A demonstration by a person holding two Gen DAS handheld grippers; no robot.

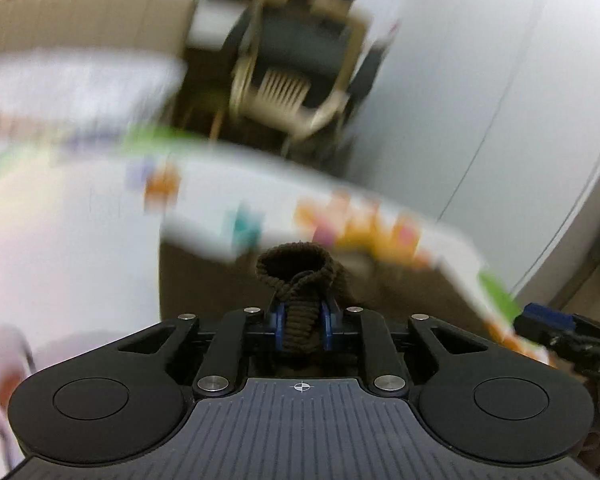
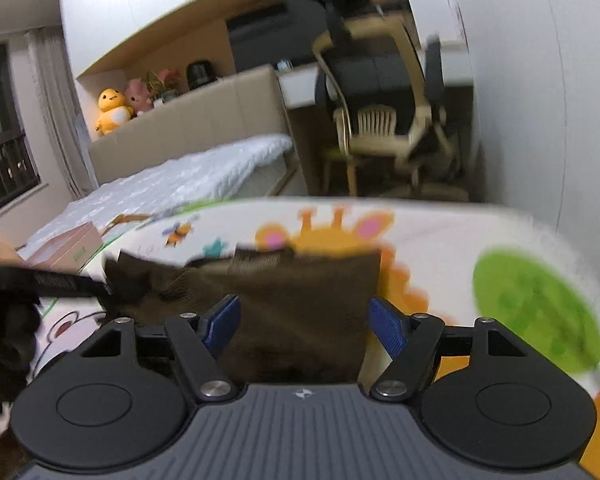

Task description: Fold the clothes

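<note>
We see a white cartoon-printed bed sheet (image 2: 440,240) under a brown knitted garment (image 2: 300,300). Our left claw (image 1: 303,320) pinches a bunched fold of it; our right claw (image 2: 304,322) stands spread above the flat part.

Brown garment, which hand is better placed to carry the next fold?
Left. Its tool is shut on a bunched edge of the garment, while the right tool is open, pads apart over the cloth, gripping nothing.
</note>
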